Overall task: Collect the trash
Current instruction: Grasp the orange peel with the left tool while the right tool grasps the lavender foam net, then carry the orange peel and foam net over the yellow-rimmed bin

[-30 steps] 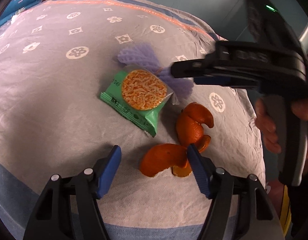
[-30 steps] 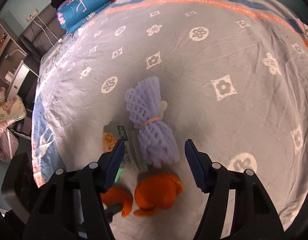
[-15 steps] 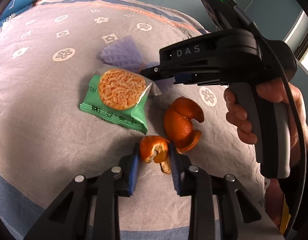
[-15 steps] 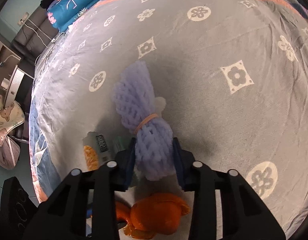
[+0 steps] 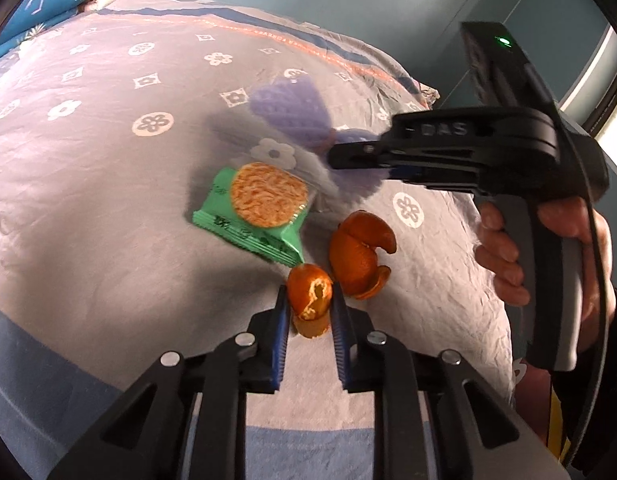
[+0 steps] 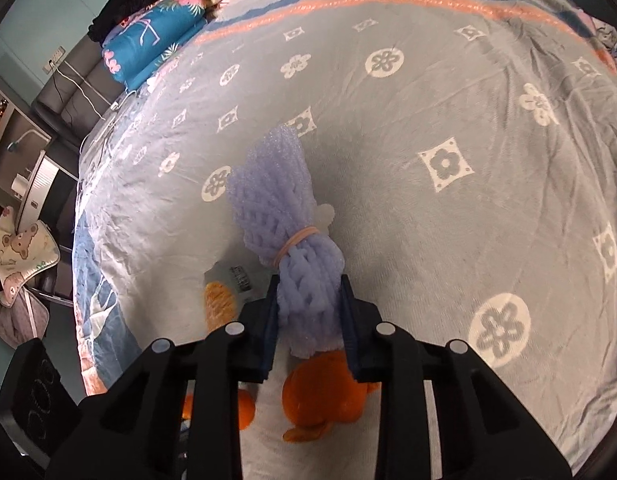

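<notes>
With my left gripper pinching a peel and my right gripper squeezing the foam net just above the bed, I lift both straight up, grip firm, clear of the wrapper.

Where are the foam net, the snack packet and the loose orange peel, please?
foam net (image 6: 268,192): right wrist view, upper flared end.
snack packet (image 5: 268,194): left wrist view, round clear window.
loose peel (image 5: 358,254): left wrist view, outer skin.
</notes>
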Available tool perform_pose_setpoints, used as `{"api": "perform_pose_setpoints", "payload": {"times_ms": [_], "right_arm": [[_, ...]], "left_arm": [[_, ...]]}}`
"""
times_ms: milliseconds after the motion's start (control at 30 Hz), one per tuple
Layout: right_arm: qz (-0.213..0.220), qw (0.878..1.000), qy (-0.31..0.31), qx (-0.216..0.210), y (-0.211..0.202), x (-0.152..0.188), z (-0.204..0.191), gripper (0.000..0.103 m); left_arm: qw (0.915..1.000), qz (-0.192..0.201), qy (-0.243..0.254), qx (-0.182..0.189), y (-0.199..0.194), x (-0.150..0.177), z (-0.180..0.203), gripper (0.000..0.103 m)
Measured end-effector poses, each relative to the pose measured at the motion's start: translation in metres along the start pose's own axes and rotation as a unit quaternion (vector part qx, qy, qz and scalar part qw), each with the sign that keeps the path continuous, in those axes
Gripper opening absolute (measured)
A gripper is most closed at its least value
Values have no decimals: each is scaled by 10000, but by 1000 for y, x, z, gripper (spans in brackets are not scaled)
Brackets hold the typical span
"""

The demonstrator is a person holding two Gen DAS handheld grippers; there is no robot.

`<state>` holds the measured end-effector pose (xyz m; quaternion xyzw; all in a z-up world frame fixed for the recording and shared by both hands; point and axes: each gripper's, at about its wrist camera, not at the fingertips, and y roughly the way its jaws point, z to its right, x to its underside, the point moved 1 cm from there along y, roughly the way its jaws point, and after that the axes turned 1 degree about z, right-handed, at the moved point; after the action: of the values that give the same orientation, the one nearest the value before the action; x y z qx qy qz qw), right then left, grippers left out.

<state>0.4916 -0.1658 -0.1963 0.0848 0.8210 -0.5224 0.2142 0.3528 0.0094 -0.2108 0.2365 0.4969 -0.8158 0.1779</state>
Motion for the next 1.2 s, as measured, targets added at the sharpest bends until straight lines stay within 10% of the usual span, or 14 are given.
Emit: {"api": "perform_pose_setpoints", "payload": {"times_ms": [1200], "right_arm": [[945,9944,385,-269,-199,152,1,26]], "left_arm": [[9953,811,435,-300,-149,35,70,18]]}}
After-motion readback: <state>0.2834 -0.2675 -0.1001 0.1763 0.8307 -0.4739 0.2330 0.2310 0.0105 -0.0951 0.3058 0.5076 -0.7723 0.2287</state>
